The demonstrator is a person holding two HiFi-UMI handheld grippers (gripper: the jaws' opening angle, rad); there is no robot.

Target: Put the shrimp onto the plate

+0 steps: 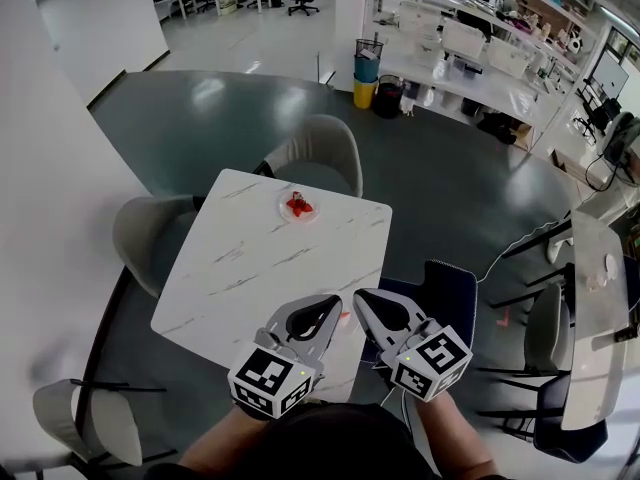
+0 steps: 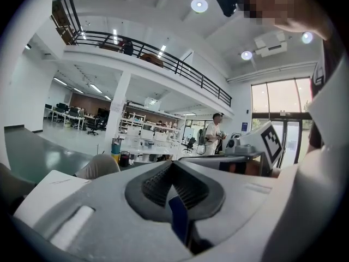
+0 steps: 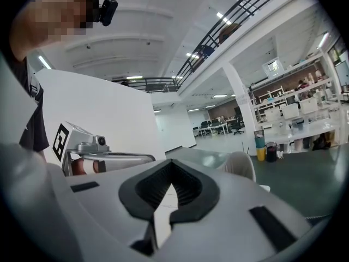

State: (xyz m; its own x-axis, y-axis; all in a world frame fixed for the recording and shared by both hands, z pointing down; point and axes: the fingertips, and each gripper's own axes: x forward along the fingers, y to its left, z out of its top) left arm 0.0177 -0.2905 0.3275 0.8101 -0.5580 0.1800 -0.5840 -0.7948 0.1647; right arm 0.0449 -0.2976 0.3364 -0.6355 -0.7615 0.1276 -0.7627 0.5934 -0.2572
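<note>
A red shrimp lies on a small white plate near the far edge of the white marble table. Both grippers hover side by side over the near edge of the table, well short of the plate. My left gripper is shut with nothing in it; in the left gripper view its jaws meet at the tips. My right gripper is also shut and holds nothing. A tiny orange-red speck shows on the table between them, too small to tell what it is.
Grey chairs stand at the table's far side and left side, and a dark blue chair at the right. A second table stands further right. Desks and bins line the back of the hall.
</note>
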